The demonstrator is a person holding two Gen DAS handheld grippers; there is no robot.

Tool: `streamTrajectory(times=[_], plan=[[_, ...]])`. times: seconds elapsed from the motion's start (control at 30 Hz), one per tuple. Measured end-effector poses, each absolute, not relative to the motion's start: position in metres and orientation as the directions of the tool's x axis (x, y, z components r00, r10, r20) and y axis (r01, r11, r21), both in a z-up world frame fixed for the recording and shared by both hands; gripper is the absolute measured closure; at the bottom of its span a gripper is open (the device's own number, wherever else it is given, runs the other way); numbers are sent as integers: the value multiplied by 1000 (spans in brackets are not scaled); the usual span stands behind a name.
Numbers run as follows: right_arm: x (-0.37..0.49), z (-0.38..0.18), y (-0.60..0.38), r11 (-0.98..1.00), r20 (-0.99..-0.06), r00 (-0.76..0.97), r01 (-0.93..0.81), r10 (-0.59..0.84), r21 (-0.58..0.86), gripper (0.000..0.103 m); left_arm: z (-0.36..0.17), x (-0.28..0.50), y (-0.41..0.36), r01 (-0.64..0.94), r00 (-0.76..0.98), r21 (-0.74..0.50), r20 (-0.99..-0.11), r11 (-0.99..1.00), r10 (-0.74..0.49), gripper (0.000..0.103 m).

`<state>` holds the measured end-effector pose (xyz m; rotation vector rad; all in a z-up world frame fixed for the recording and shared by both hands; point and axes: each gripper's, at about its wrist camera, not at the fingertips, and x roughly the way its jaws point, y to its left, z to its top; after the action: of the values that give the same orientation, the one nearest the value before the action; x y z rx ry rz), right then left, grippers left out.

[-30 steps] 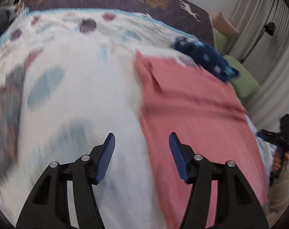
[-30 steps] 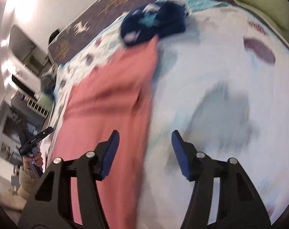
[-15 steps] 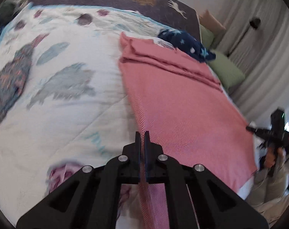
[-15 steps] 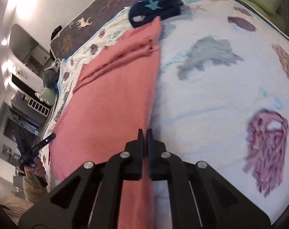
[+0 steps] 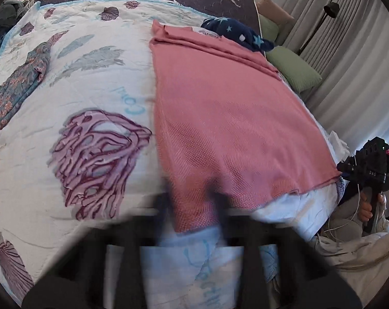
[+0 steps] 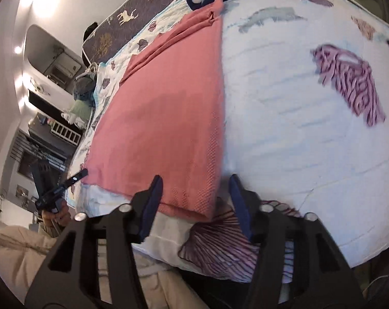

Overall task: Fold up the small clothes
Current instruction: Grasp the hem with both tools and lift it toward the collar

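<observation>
The salmon-pink waffle-knit cloth (image 5: 220, 108) lies spread lengthwise on the white printed bedspread (image 5: 91, 90), running straight away from both grippers. Its near hem sits at the edge of the bed, right under the fingers. The laying-out step looks finished, and the fold itself has not begun. The left gripper (image 5: 193, 200) is badly smeared in its own view, but its jaws appear to stand apart. The cloth's near left corner lies loose between them, not pinched. The right gripper (image 6: 194, 200) has just been opening, and its blue-padded jaws stand clearly apart. The near right corner lies between them, flat on the bed, with neither pad pressing on it. The next move probably calls for closing on both near corners again and carrying them forward to the far hem, keeping the two hands level so the edges meet. The cloth is mostly smooth and roughly rectangular, with an open, textured weave. At the far end from the grippers a few ridges and a turned-over edge remain, beside a navy star-patterned garment (image 5: 243, 34). These may want smoothing first.
</observation>
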<state>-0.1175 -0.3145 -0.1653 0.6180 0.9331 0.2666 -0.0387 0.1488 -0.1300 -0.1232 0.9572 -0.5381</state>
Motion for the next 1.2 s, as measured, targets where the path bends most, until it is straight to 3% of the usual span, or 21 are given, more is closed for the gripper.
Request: streamTrajectory(times=[0.03,0.17,0.3,0.37,0.4,0.43,0.47,0.7,0.77,0.8,0.83,0.87,0.9,1.07,1.2], plan=[[-114,-168,-315,785,-669,569,64,478,616,99,-130,-38,149,372,454,-352,-738,859,-499,99],[-124,-149,-321,776,-641,621,81,451,625,99,-97,-62,164,391,523,-366,-667,845,-531,100],[-136,-141,-329,804,-667,611,82,426,589,98,-95,-68,170,398,520,-327,-689,857,-505,98],[-136,-146,-327,799,-671,594,76,443,596,89,-107,-66,170,375,496,-330,-718,866,-488,92],[-137,-149,-325,798,-670,591,71,451,599,69,-111,-67,170,367,485,-337,-726,867,-488,76],[-138,-151,-324,793,-664,593,66,457,605,40,-115,-67,169,354,478,-346,-732,869,-486,56],[-141,-150,-324,794,-656,606,65,450,605,35,-117,-68,169,345,481,-349,-731,871,-484,52],[-131,-159,-322,785,-655,607,82,450,614,34,-128,-59,157,346,485,-338,-734,875,-476,43],[-125,-161,-320,784,-654,607,81,451,616,45,-129,-59,149,365,492,-301,-741,881,-457,44],[-120,-163,-316,790,-664,595,78,453,608,70,-129,-59,145,386,492,-285,-741,878,-457,54],[-116,-165,-313,796,-679,575,79,455,601,91,-129,-59,144,399,484,-290,-739,870,-468,79],[-111,-168,-309,806,-702,553,91,447,585,93,-129,-58,143,408,454,-333,-734,850,-505,92],[-111,-167,-307,806,-702,553,89,449,585,97,-129,-57,144,404,430,-375,-727,834,-535,94],[-131,-143,-327,691,-551,628,29,550,722,99,-99,-73,158,427,482,-423,-642,799,-597,95],[-141,-129,-334,658,-500,654,4,568,753,99,-77,-83,168,445,513,-420,-604,791,-610,95]])
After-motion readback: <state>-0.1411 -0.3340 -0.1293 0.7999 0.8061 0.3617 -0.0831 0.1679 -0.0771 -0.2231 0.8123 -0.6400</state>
